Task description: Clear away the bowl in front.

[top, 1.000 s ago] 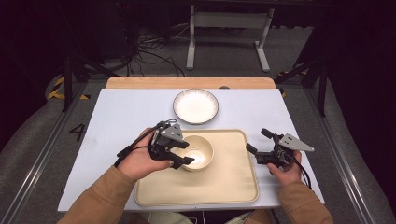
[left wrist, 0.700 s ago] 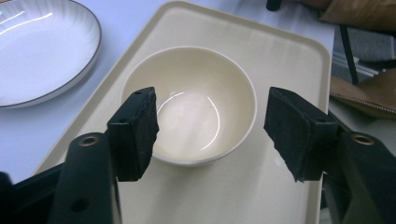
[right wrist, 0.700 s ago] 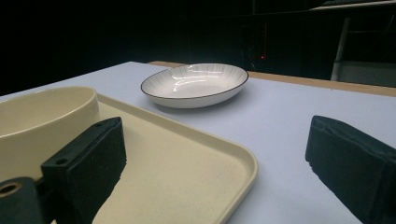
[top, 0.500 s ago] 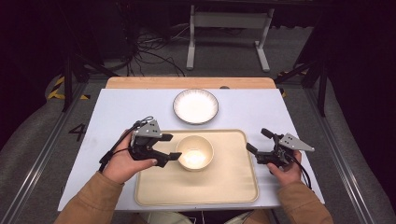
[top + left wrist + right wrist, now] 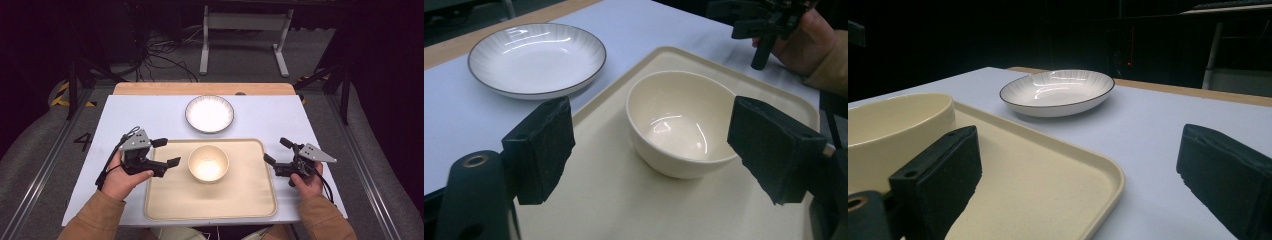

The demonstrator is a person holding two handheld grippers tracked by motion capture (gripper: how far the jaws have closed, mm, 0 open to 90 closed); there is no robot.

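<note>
White table (image 5: pixel 125 120), cream bowl (image 5: pixel 208 163) mid-tray (image 5: pixel 250 200), open space around.

1. The left gripper (image 5: pixel 166 152), which a second ago closed around the near-left rim of the cream bowl (image 5: pixel 208 163), now sits well clear of it at the tray's (image 5: pixel 210 212) left edge.
2. Its jaws now stand wide apart, empty.
3. The bowl, released, rests alone on the tray, slightly right of its earlier spot.
</note>
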